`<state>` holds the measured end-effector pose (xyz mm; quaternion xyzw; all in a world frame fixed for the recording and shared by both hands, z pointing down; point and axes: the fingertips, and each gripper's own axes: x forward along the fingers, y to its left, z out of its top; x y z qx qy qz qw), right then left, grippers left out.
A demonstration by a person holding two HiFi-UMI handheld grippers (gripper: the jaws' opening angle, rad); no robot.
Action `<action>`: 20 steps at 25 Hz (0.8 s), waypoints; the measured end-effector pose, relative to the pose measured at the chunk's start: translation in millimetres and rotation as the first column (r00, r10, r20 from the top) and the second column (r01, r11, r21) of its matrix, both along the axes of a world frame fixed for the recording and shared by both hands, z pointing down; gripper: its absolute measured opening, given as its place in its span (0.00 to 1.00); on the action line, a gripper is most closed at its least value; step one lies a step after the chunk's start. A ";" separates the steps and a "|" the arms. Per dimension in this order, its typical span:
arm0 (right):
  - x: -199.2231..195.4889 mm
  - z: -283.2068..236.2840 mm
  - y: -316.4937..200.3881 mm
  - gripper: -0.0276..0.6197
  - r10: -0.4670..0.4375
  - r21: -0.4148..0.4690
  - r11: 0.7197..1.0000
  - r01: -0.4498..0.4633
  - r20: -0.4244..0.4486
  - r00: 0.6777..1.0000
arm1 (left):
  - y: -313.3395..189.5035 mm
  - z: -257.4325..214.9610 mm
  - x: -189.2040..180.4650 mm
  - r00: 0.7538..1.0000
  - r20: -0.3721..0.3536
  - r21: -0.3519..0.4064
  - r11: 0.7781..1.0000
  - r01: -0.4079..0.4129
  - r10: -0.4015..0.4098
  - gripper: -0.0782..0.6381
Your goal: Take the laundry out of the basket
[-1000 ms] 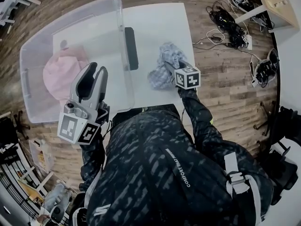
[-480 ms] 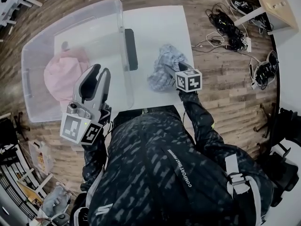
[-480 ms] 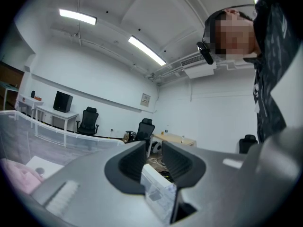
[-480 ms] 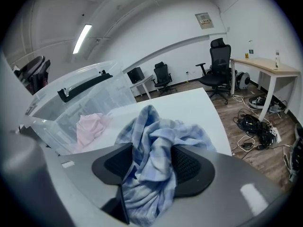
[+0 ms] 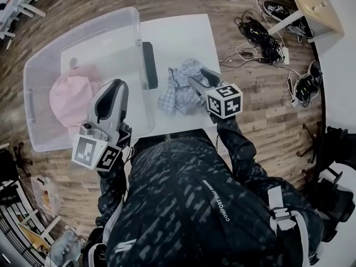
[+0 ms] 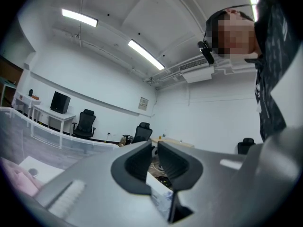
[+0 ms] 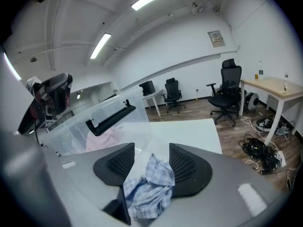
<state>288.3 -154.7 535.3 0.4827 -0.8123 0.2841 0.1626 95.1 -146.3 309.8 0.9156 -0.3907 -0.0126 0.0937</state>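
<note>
The clear basket (image 5: 78,35) stands on the left part of the white surface (image 5: 178,38). 1 pink garment (image 5: 72,96) lies bunched on its floor, so the job looks about half done.

The left tongs (image 5: 117,85) hang above the basket's near wall, pointing level across the room. Their jaws have just been closing and are now all but together with nothing between them. Sent down like this, they would probably only prod the pink garment or press it flat, so they need to spread first. They could also knock the rim on the way in. The basket looks light, and a snagged fold might drag or tip it when the garment is lifted.

Right of the basket's black handle (image 5: 149,65), the checked cloth (image 5: 178,90) lies crumpled on the surface, out of the basket.

The right tongs (image 5: 200,77) hover just above the cloth. Their jaws have just been opening and stand apart, with the cloth showing in the gap below them, not pinched. A loose corner could catch on a pad and be pulled toward the surface's near right edge, then slip to the floor.
</note>
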 end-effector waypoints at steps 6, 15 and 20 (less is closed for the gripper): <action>-23.0 -64.4 -7.3 0.30 -0.082 0.142 0.987 0.078 0.021 0.996 | -0.5 -8.2 3.3 1.000 -0.026 0.019 1.000 -0.006 0.006 0.12; -58.5 -133.2 -5.3 0.04 -0.181 0.307 0.934 0.183 -0.036 0.983 | 5.0 -10.4 5.9 1.000 0.001 0.027 0.999 -0.025 0.025 0.12; -83.8 -167.1 -6.8 0.04 -0.254 0.389 0.885 0.256 -0.056 0.966 | 2.6 -8.7 15.2 0.999 0.001 0.018 0.999 -0.036 0.036 0.12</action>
